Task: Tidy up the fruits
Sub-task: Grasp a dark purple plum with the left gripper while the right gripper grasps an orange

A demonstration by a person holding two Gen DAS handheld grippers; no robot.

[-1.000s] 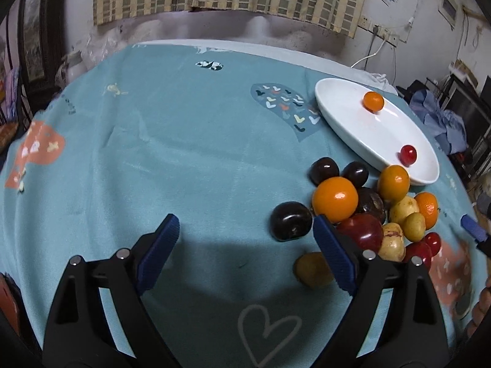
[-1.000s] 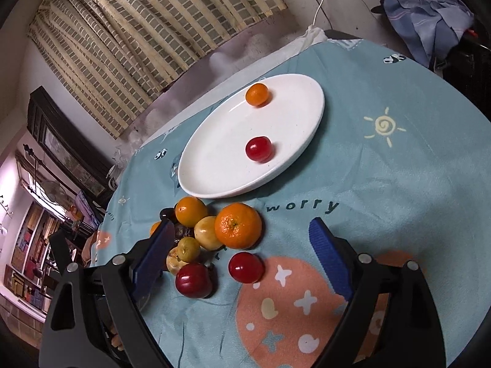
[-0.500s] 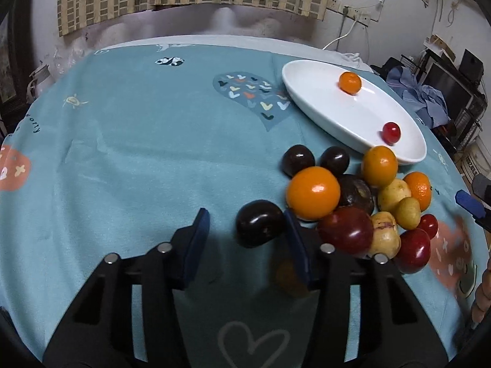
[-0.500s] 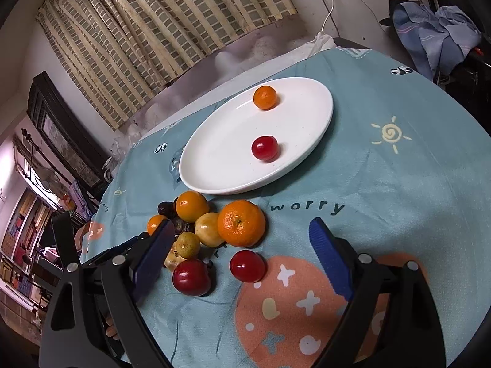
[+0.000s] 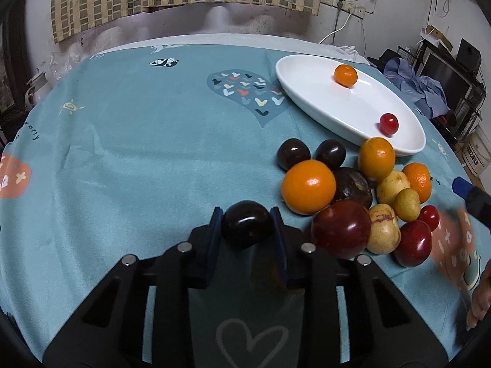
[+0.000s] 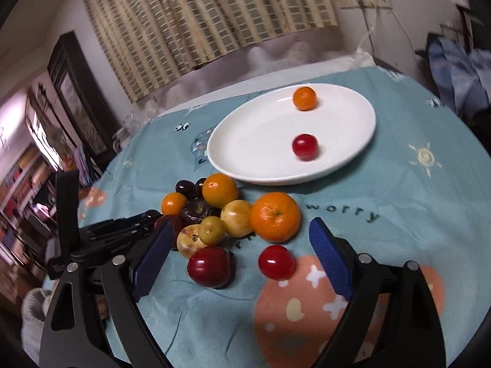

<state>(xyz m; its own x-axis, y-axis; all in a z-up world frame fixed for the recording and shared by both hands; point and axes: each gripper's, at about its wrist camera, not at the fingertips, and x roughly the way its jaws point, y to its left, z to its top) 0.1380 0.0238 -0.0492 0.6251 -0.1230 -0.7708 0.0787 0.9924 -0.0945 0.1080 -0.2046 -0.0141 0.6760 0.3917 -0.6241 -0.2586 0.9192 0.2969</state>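
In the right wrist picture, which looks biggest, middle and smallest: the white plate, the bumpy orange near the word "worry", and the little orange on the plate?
1. White plate
2. Bumpy orange, though it sits nearer the camera
3. Little orange on the plate

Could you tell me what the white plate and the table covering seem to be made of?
White plate: probably glazed ceramic, though melamine is possible; smooth, glossy, with a light glint near the rim. Table covering: soft matte printed fabric, possibly fleece; it shows creases and no shine.
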